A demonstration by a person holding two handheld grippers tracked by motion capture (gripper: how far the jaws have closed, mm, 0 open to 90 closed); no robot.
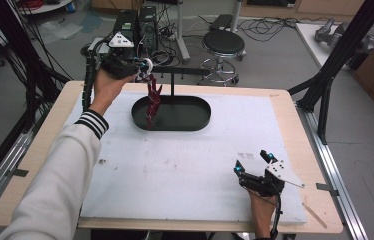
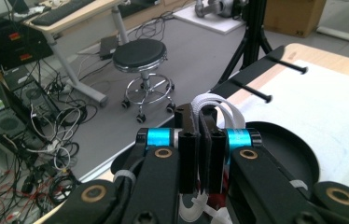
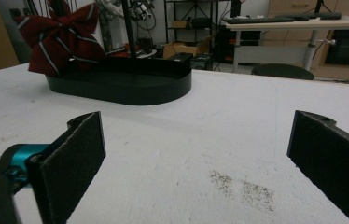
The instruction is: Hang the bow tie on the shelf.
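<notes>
The left gripper [image 2: 199,154] pinches the white elastic band [image 2: 217,105] of a dark red striped fabric bow [image 1: 151,102], which dangles into the black oval metal tray [image 1: 195,122]; likely headed for the peg bar [image 1: 187,72] above it, not yet hung. The right gripper [image 1: 253,162], spread wide, rests well nearer the person than the tray.

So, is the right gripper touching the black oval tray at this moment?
Apart. In the high view the right gripper sits near the table's front edge, and a wide stretch of white mat separates it from the black oval tray. Its jaws stand open and empty.
</notes>
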